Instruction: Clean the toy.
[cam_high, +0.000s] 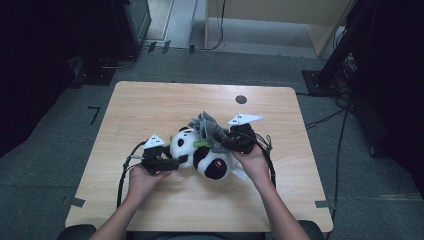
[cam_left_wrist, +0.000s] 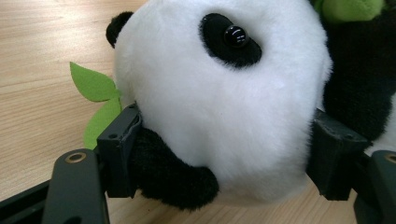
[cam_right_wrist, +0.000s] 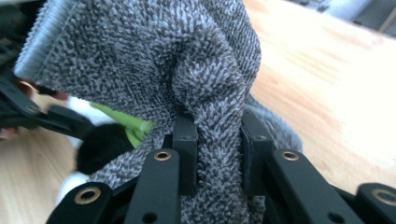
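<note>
- Left gripper (cam_high: 172, 163): lower centre-left of the high view, held in the person's left hand (cam_high: 142, 177). Its 2 jaws are clamped on the head of the panda plush (cam_high: 202, 152). In the left gripper view the white head (cam_left_wrist: 224, 102) bulges between the 2 black pads, 1 at lower left and 1 at lower right, and both pads press into the fur.
- Panda plush: lies on its side at the centre of the table (cam_high: 150, 100), between the 2 grippers. Its head points to frame left toward the left gripper; its body extends to the right. A green leaf (cam_left_wrist: 95, 100) shows at the left of the head.
- Right gripper (cam_high: 235, 142): right of centre in the high view, held in the person's right hand (cam_high: 252, 160). Its jaws are pinched shut on a fold of the grey cloth (cam_right_wrist: 187, 70); in the right gripper view the fold (cam_right_wrist: 217, 154) stands compressed between the 2 pads.
- Grey cloth: bunched at the upper right of the plush (cam_high: 207, 127), touching its body, just above the right gripper.
</note>
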